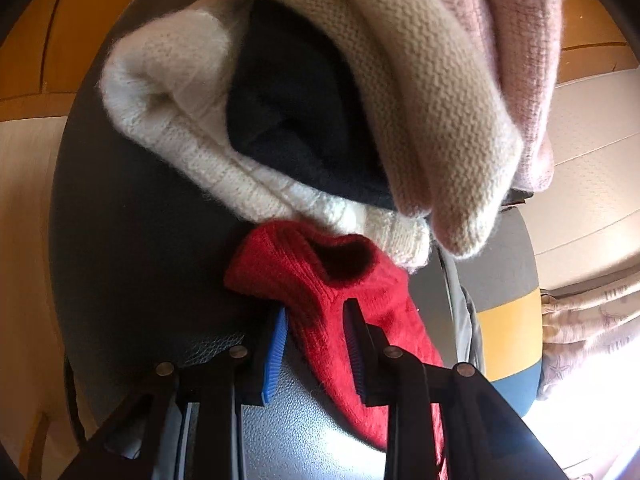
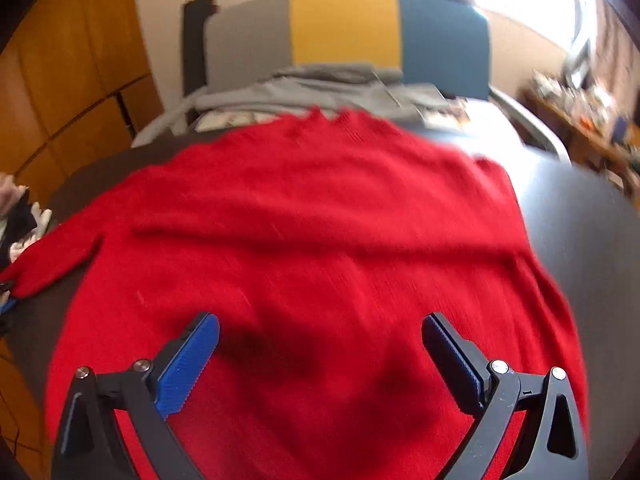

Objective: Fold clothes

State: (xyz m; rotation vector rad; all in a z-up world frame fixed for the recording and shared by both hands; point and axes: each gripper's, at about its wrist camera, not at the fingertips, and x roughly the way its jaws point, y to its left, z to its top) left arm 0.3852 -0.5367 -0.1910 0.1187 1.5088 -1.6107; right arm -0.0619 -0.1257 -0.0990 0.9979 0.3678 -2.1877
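The left gripper point(image 1: 316, 344) is clenched on the cuff of the red sweater's sleeve point(image 1: 320, 280), with a blue pad on either side of the knit. Just ahead of its tips lies a heap of folded knits on the dark worktop point(image 1: 132, 240): a white one point(image 1: 168, 112) nearest, a black one point(image 1: 296, 112) inside its fold, then a beige one point(image 1: 420, 80) and a pink one point(image 1: 520, 40) at the top. The right gripper point(image 2: 320, 356) hangs released, jaws at their widest, with nothing between them, above the red sweater point(image 2: 300, 208), which lies spread flat under and ahead of it, the sleeve running off to its left. Beyond the sweater lie grey clothes point(image 2: 320, 92) before a chair back point(image 2: 344, 28) in grey, yellow and blue. No writing or label can be read.
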